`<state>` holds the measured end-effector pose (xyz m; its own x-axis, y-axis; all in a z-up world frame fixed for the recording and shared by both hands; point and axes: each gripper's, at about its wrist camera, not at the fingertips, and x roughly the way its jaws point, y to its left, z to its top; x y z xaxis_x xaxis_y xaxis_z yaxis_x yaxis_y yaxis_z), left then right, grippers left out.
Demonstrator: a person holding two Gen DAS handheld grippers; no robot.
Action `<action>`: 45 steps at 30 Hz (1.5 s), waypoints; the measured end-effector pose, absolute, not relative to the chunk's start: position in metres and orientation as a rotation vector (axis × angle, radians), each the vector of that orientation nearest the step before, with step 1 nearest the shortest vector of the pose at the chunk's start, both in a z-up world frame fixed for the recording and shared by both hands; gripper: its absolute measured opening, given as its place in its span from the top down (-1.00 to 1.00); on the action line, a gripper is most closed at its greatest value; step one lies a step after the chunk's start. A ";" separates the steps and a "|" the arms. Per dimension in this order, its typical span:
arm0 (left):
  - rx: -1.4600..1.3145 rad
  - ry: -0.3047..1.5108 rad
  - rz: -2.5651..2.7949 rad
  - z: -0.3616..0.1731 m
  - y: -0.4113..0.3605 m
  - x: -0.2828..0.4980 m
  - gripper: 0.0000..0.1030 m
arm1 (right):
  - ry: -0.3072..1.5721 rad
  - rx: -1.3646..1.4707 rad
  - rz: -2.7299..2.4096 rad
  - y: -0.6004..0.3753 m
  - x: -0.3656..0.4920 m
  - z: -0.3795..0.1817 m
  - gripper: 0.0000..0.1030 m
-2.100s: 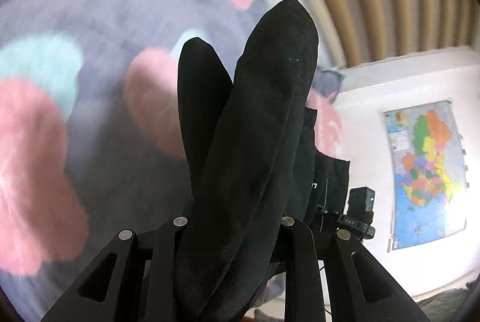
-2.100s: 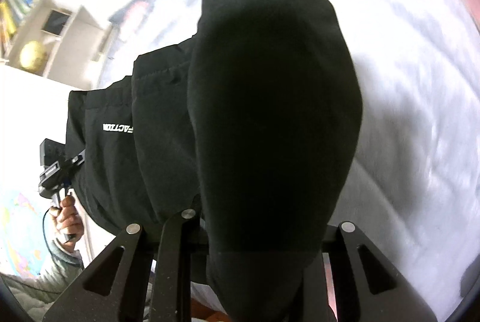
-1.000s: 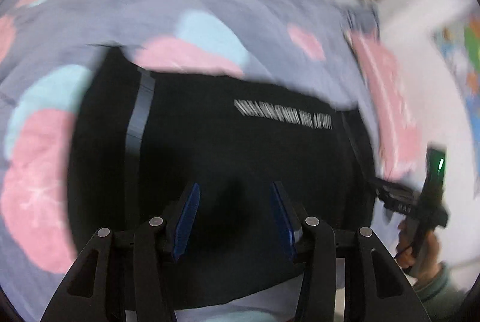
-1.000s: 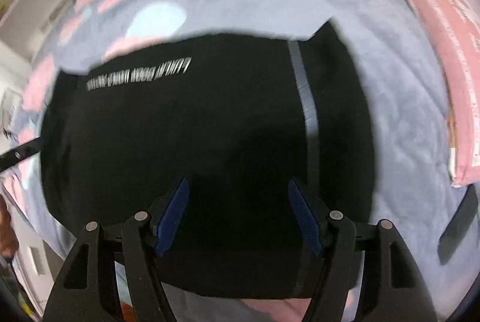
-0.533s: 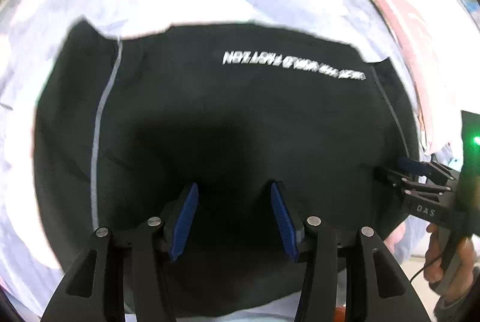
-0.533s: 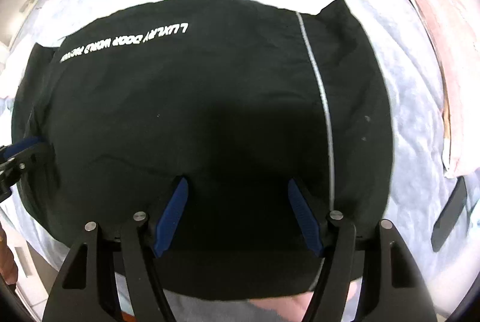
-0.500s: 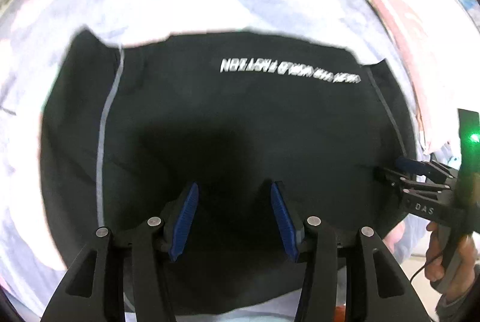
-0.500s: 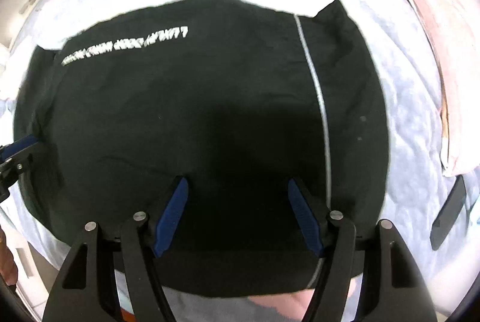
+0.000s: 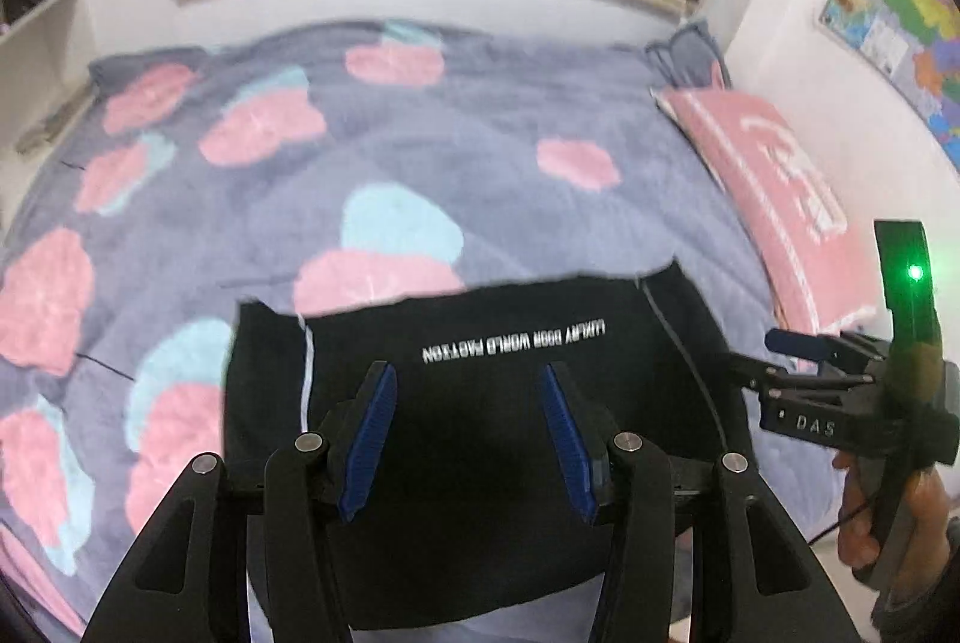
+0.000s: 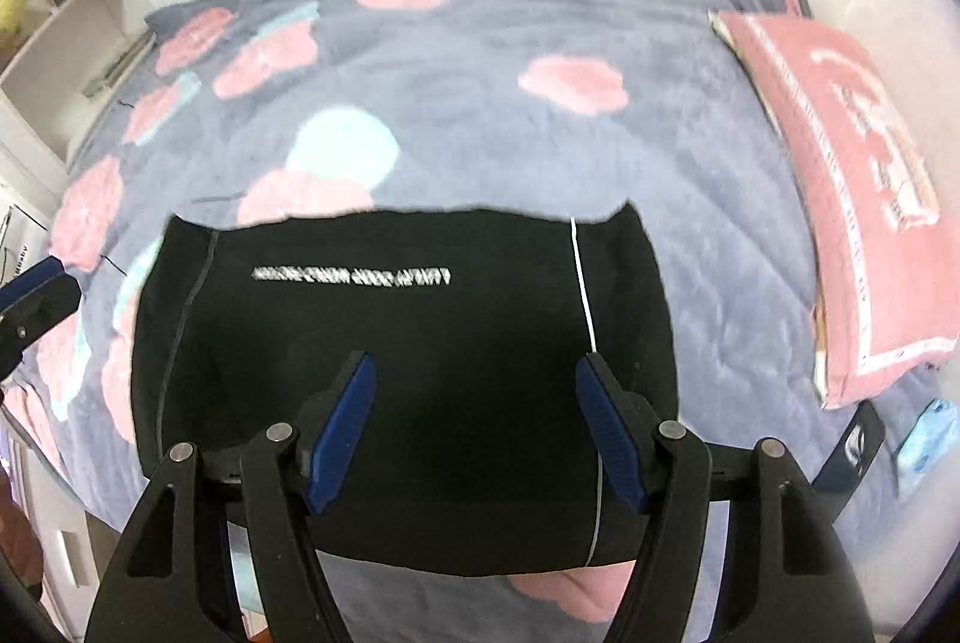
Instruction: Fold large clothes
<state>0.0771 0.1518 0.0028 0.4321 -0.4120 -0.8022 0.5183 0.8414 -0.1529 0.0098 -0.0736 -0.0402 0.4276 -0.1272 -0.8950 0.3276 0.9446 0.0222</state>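
Blue-padded jaws of the left gripper [image 9: 468, 439] stood wide apart and held nothing; black cloth showed in the gap between them, but whether the tips touched it could not be told. The right gripper [image 10: 477, 424] was likewise spread wide and empty above the same cloth.

Both hung over the black garment [image 10: 408, 373], which lay folded into a flat, roughly rectangular block on the near part of the bedspread [image 10: 480, 103]. Its far edge ran fairly straight, with a small raised corner at each end. Its near edge lay close to the near edge of the bed. A line of white lettering [image 9: 515, 343] crossed the upper part of the cloth, and a thin pale seam line [image 10: 585, 295] ran front to back near the right side, with a fainter one near the left.

In the left wrist view the right gripper [image 9: 780, 361] sat just off the garment's right edge, held in the person's hand [image 9: 864, 529].

Beyond the garment, the grey bedspread with pink and pale blue patches lay open to the far wall. A pink pillow [image 10: 840, 175] lay along the right side, apart from the garment. A map [image 9: 900, 1] hung on the right wall; white shelving [image 10: 66, 37] stood at the left.
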 end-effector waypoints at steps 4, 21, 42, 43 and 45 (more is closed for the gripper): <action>0.124 0.874 -0.551 0.033 0.149 0.065 0.00 | 1.054 0.174 -0.304 -0.065 0.004 -0.017 -0.39; 0.143 0.783 -0.482 0.073 0.160 0.052 -0.02 | 0.965 0.168 -0.319 -0.056 -0.008 0.031 -0.39; 0.123 0.841 -0.422 0.059 0.182 0.059 -0.03 | 1.048 0.141 -0.292 -0.036 0.002 0.006 -0.39; 0.123 0.843 -0.421 0.058 0.183 0.059 -0.03 | 1.051 0.141 -0.291 -0.035 0.002 0.005 -0.39; 0.124 0.849 -0.416 0.056 0.184 0.060 -0.03 | 1.057 0.135 -0.287 -0.035 0.001 0.004 -0.39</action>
<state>0.0600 0.1836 0.0564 0.5855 -0.3070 -0.7503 0.4048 0.9126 -0.0575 0.0006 -0.0355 0.0038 0.4584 -0.1683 -0.8726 0.2966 0.9546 -0.0283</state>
